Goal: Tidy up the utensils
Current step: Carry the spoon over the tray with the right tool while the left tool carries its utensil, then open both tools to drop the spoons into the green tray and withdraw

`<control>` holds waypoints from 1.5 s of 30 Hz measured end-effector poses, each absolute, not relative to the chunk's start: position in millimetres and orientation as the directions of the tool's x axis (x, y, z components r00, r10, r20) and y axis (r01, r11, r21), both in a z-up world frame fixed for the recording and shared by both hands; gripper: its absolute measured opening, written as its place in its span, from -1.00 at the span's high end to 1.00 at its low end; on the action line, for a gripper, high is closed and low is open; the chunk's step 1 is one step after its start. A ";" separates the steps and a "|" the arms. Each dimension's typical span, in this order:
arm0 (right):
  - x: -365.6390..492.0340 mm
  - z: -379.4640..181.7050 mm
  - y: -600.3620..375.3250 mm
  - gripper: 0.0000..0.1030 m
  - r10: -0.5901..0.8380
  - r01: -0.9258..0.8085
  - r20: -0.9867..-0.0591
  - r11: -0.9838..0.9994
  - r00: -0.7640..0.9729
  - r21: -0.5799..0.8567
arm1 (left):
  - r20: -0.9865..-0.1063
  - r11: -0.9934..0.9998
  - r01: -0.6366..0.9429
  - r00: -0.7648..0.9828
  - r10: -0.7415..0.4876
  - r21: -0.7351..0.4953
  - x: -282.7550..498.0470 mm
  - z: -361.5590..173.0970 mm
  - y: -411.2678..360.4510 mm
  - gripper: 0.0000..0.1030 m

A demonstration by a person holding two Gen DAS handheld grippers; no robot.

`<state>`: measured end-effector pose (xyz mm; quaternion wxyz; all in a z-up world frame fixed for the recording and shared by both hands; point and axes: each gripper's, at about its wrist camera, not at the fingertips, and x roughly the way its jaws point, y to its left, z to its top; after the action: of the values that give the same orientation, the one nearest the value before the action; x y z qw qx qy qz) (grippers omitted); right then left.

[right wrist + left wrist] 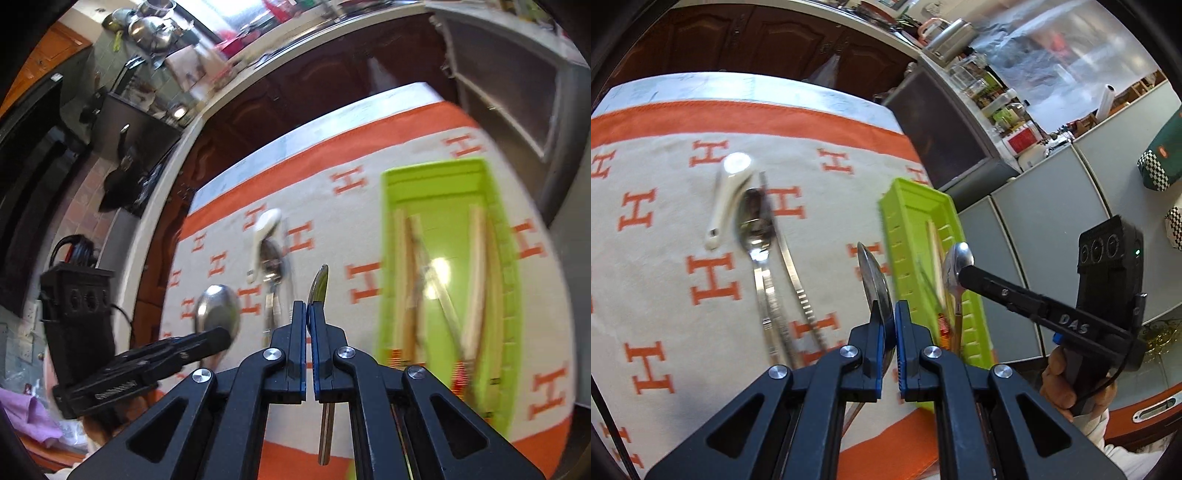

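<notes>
the left gripper (890, 314) is clamped on a large steel spoon (873, 277); the right gripper (309, 314) pinches a smaller steel spoon (320, 286). both hover left of the lime-green plastic tray (491, 206) holding wooden chopsticks (474, 280) on the tabletop.

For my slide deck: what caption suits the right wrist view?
Right tongs gripping a spoon beside the green tray.

orange H-patterned cloth (683, 229), dark cabinets (757, 40), kettle (947, 35)
</notes>
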<state>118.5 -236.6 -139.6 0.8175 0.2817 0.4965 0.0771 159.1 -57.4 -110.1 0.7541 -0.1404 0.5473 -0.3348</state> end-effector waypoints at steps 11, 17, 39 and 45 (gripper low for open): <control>100.8 -156.7 -334.4 0.96 0.236 0.268 -0.833 0.873 0.500 0.408 | -0.766 0.747 0.305 0.077 -0.638 -0.591 153.1 -129.1 -155.1 0.93; 119.3 -175.9 -345.9 0.96 0.240 0.269 -0.846 0.876 0.477 0.400 | -0.789 0.768 0.289 0.064 -0.611 -0.571 152.9 -148.8 -181.7 0.93; 96.7 -170.5 -328.8 0.81 0.298 0.289 -0.816 0.829 0.495 0.479 | -0.883 0.907 0.233 0.242 -0.403 -0.350 139.9 -131.6 -105.0 0.17; 87.4 -170.1 -307.8 0.81 0.313 0.263 -0.822 0.841 0.475 0.472 | -0.886 0.928 0.186 0.285 -0.366 -0.323 133.4 -131.2 -73.5 0.01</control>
<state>87.4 -307.8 -170.1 0.8113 0.2814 0.5121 0.0153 133.4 -73.5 -131.2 0.7978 -0.0785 0.5722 -0.1728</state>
